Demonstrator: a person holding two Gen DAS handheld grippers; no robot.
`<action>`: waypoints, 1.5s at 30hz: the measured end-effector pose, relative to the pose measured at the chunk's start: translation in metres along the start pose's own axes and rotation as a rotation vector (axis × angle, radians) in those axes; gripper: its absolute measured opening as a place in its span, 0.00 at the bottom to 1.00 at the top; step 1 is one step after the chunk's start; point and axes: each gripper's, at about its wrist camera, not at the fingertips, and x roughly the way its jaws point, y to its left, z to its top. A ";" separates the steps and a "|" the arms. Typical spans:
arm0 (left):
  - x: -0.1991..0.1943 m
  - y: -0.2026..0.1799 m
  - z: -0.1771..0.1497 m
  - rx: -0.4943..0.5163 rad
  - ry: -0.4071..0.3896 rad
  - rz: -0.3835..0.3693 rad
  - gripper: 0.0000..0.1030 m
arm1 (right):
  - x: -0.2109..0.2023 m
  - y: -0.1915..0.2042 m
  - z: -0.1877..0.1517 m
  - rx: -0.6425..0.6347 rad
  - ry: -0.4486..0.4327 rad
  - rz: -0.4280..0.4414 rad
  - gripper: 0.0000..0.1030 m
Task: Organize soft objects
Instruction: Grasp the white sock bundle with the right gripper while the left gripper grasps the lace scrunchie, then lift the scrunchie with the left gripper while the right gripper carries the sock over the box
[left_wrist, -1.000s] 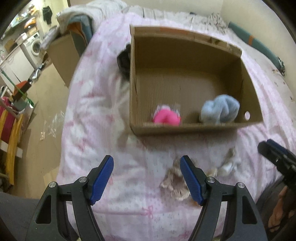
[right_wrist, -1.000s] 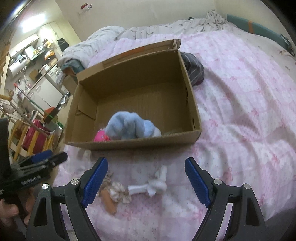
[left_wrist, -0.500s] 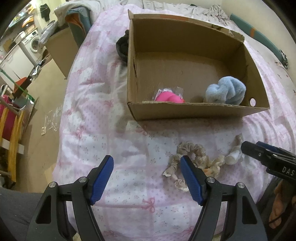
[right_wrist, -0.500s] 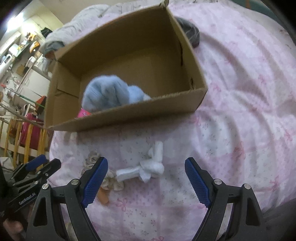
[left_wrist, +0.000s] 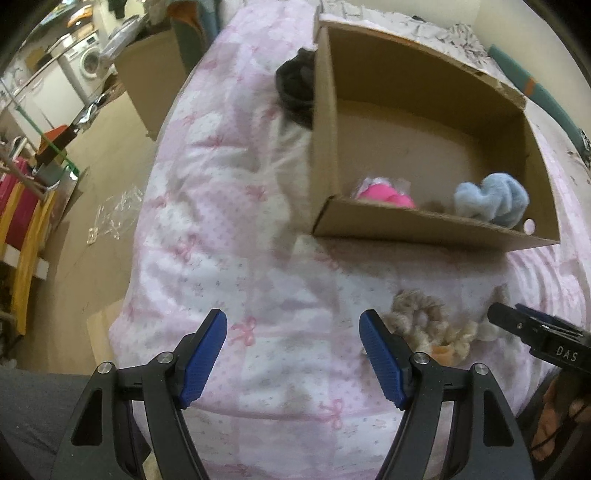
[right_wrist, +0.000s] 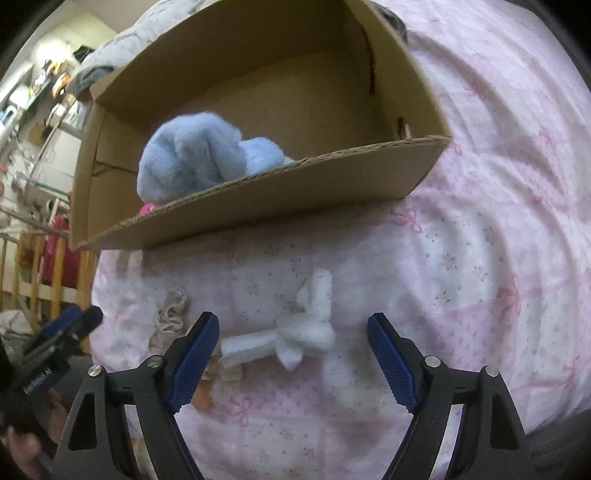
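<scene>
right tongs (right_wrist: 293, 354) lowered over white bow (right_wrist: 295, 334), pink toy (right_wrist: 147, 208) mostly hidden

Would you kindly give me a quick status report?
Both grippers open, left, right. White bow lies between right's fingers, ungrasped. Box holds blue plush. Nothing blocking.

The cardboard box's (right_wrist: 258, 192) near wall hid most of the pink soft item (right_wrist: 146, 209) and the blue plush's (right_wrist: 192, 155) underside, while the left gripper's finger (left_wrist: 380, 356) covered part of the beige scrunchie (left_wrist: 417, 317), all slightly blurred.
</scene>
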 end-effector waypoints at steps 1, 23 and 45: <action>0.002 0.002 -0.001 -0.006 0.008 0.001 0.70 | 0.002 0.003 0.000 -0.015 0.003 -0.007 0.85; 0.020 -0.036 0.000 0.024 0.122 -0.163 0.70 | -0.017 0.018 0.001 -0.114 -0.086 -0.028 0.25; 0.057 -0.041 0.018 -0.018 0.227 -0.216 0.13 | -0.035 -0.004 0.001 -0.039 -0.106 0.014 0.25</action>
